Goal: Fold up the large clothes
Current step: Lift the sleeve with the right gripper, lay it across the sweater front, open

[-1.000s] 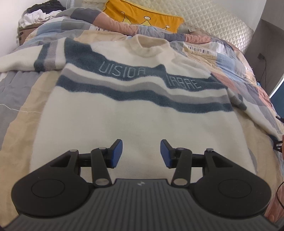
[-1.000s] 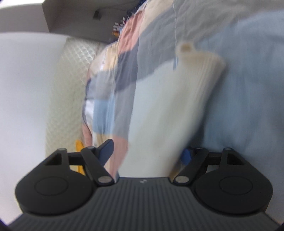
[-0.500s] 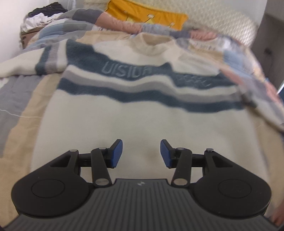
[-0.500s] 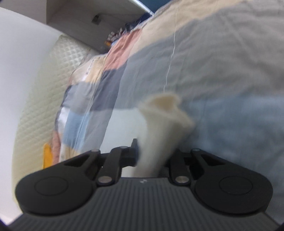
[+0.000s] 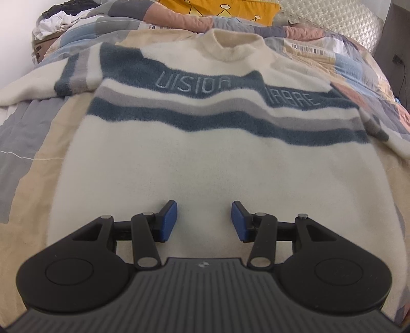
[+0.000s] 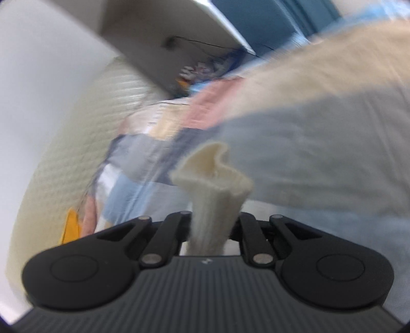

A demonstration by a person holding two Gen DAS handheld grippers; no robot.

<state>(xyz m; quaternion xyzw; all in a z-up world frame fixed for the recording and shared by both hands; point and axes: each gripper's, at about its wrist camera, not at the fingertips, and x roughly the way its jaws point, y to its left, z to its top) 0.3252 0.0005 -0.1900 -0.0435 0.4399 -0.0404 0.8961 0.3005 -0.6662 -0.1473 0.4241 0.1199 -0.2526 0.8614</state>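
A large cream sweater (image 5: 205, 158) with blue and grey chest stripes lies flat, front up, on the bed in the left wrist view. Its collar (image 5: 232, 48) points away and its left sleeve (image 5: 33, 82) stretches out to the left. My left gripper (image 5: 204, 221) is open and empty, hovering over the sweater's lower body. In the right wrist view my right gripper (image 6: 211, 230) is shut on the ribbed cream sleeve cuff (image 6: 214, 184), which sticks up between the fingers above the bed. That view is motion-blurred.
A patchwork quilt (image 5: 28, 143) covers the bed. A yellow pillow (image 5: 220, 10) and a quilted headboard (image 5: 333, 23) lie beyond the collar. A pile of clothes (image 5: 59, 18) sits at the far left. A white shelf (image 6: 174, 30) and wall show in the right wrist view.
My right gripper closed on the sleeve cuff and lifted it, tilting upward. My left gripper stayed open and shifted slightly over the sweater.
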